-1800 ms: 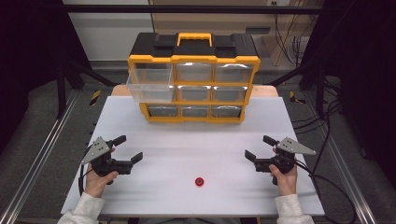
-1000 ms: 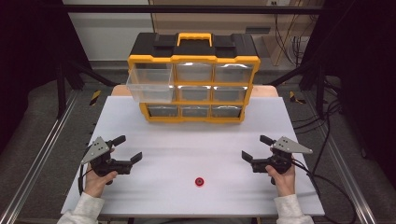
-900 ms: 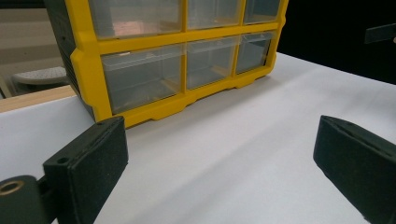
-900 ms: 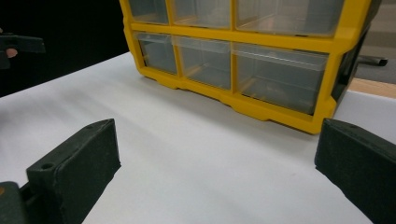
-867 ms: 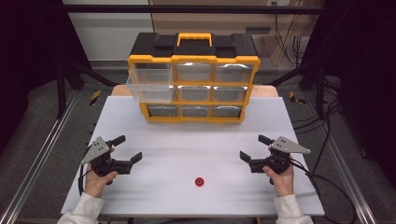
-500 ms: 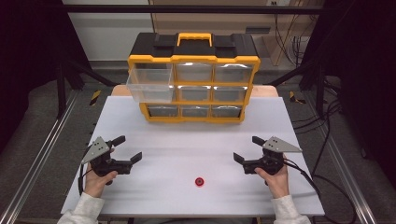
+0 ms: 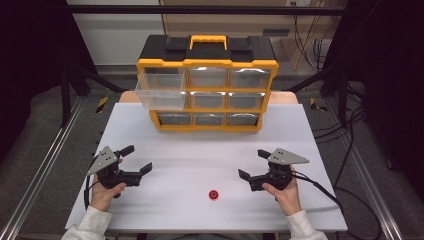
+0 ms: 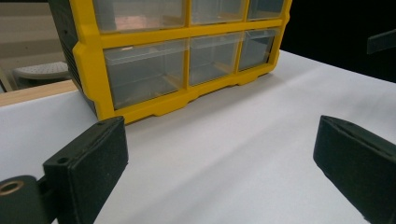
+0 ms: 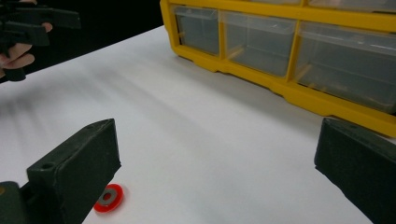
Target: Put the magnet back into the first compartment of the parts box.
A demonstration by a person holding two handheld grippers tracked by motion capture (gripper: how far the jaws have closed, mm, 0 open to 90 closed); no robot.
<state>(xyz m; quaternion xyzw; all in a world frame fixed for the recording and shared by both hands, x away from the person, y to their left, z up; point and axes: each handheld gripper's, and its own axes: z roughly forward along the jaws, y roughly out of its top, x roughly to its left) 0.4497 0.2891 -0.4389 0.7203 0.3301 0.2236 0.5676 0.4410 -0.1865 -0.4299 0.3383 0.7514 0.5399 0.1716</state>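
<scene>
One small red ring (image 7: 214,194) lies flat on the white desk (image 7: 200,155) near the front edge, between the two hands and nearer the right tool (image 7: 251,167), whose jaws stand wide apart and angled toward it. Being thin and flat, the ring could skid away or tip and roll if one jaw meets it first. The left tool (image 7: 137,159) rests well apart, also open. The top-left drawer (image 7: 159,90) of the yellow organizer (image 7: 207,82) juts out.
</scene>
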